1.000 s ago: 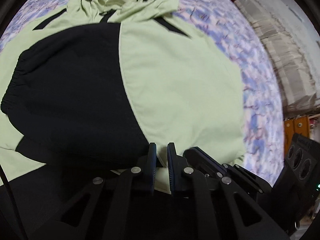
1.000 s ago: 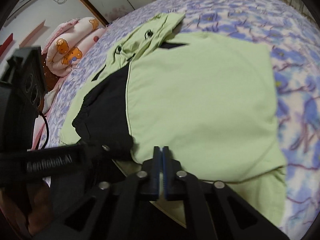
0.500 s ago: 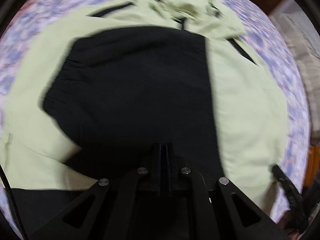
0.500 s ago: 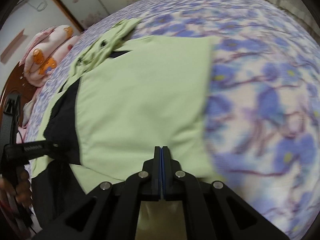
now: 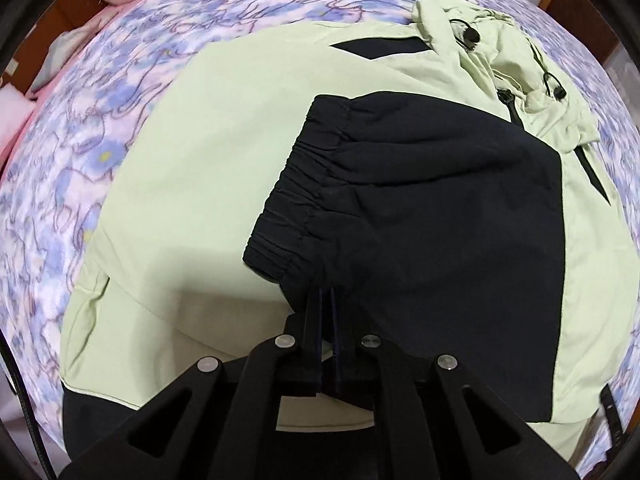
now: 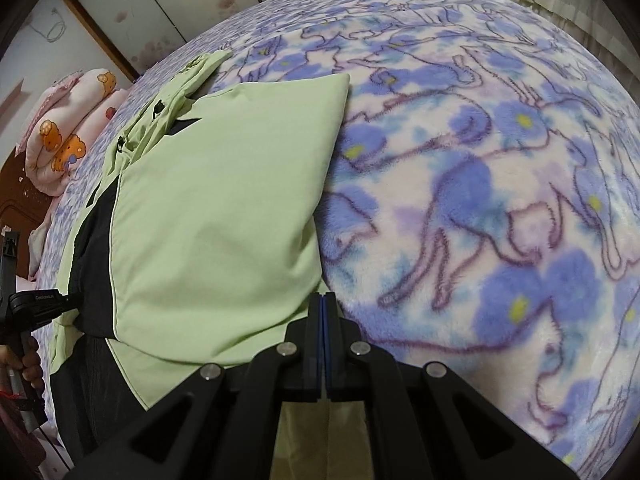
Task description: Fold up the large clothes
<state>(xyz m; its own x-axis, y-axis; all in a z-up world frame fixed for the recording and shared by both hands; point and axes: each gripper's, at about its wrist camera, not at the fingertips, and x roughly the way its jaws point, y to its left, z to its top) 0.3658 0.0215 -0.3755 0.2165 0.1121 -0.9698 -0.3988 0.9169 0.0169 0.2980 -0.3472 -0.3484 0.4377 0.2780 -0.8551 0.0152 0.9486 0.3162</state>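
The green and black jacket [image 5: 200, 200] lies flat on the flowery blanket [image 6: 480, 160]. The left gripper [image 5: 327, 292] pinches its black sleeve [image 5: 420, 208] at 6 o'clock. The right gripper [image 6: 323, 296] is squeezed tight, but its tips hide whether cloth is caught.

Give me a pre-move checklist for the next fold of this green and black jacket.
1. Black sleeve folded across the jacket front: ok.
2. Other side folded in, edge straight: ok.
3. Hood flattened: not ok, bunched.
4. Left gripper shut; gripping sleeve fabric: cannot tell.
5. Right gripper shut at the jacket's lower corner; gripping cloth: cannot tell.
6. Blanket beside the jacket free for folding: ok.
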